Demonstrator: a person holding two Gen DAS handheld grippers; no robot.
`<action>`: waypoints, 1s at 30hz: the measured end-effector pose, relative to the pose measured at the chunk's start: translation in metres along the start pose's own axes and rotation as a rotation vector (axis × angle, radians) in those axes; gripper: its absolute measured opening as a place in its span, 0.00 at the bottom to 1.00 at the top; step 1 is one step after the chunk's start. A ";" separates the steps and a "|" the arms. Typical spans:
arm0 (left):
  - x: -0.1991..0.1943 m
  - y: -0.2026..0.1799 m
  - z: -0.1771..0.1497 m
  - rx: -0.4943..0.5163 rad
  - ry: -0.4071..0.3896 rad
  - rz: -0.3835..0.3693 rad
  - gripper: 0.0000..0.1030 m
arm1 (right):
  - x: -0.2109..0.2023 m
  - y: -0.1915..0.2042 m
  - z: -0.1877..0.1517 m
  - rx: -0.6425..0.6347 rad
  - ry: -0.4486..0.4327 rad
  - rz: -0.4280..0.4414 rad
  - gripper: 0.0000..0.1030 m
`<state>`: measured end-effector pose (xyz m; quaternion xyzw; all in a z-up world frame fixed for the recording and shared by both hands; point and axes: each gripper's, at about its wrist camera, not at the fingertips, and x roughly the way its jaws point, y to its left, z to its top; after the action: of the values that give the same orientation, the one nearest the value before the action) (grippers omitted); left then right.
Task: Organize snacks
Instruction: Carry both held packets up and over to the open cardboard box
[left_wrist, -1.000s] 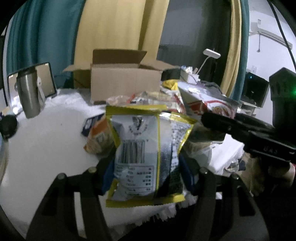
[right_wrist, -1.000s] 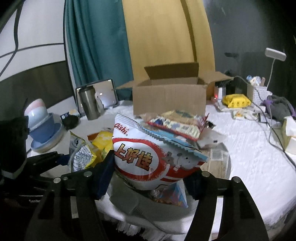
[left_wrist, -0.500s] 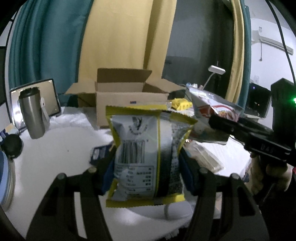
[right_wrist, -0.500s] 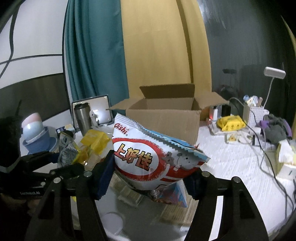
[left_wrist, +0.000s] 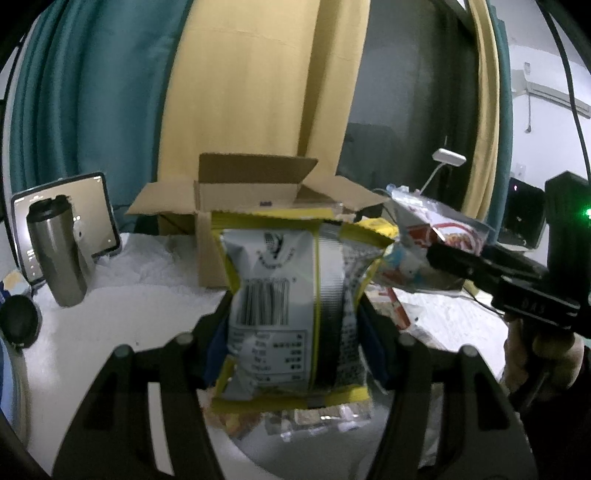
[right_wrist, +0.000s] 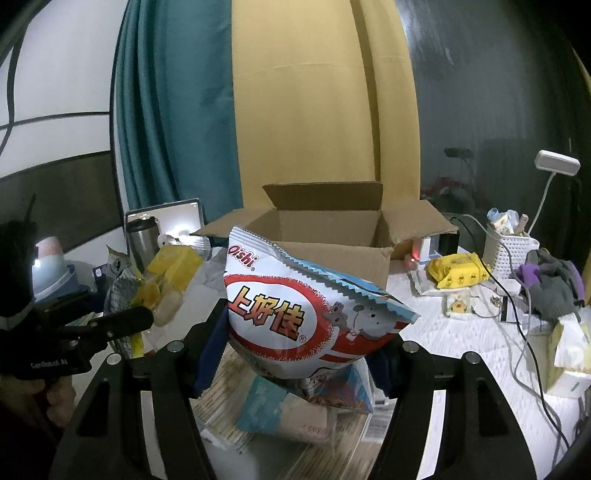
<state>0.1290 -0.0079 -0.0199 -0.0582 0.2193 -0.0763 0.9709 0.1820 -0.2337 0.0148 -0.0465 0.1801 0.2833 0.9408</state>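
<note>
My left gripper (left_wrist: 295, 325) is shut on a yellow-edged silver snack bag (left_wrist: 291, 302), held upright above the table with its barcode side facing me. My right gripper (right_wrist: 299, 332) is shut on a red and white Oishi chips bag (right_wrist: 295, 317). An open cardboard box (right_wrist: 332, 236) stands just beyond both bags; it also shows in the left wrist view (left_wrist: 255, 199). The right gripper with its bag (left_wrist: 436, 240) shows at the right of the left wrist view. The left gripper with its bag (right_wrist: 125, 291) shows at the left of the right wrist view.
More snack packets (right_wrist: 291, 413) lie below the held bags. A steel tumbler (left_wrist: 59, 254) and a tablet (left_wrist: 99, 214) stand at the left. A yellow packet (right_wrist: 458, 273), a white basket (right_wrist: 509, 251), cables and a lamp (right_wrist: 554, 166) are at the right on the white tablecloth.
Both grippers have lifted their bags and moved forward toward the cardboard box, which now looks nearer and larger. The snack pile has dropped below the held bags.
</note>
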 end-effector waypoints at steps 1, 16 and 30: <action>0.003 0.000 0.001 0.002 0.007 -0.002 0.61 | 0.003 -0.002 0.002 0.001 0.001 0.000 0.67; 0.040 0.017 -0.023 -0.067 0.149 0.031 0.62 | 0.029 -0.015 -0.006 0.035 0.061 0.010 0.67; 0.047 0.024 0.014 -0.052 0.071 0.027 0.61 | 0.046 -0.019 0.013 0.023 0.055 0.012 0.67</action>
<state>0.1800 0.0088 -0.0310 -0.0779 0.2561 -0.0596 0.9617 0.2322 -0.2235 0.0098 -0.0424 0.2096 0.2853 0.9343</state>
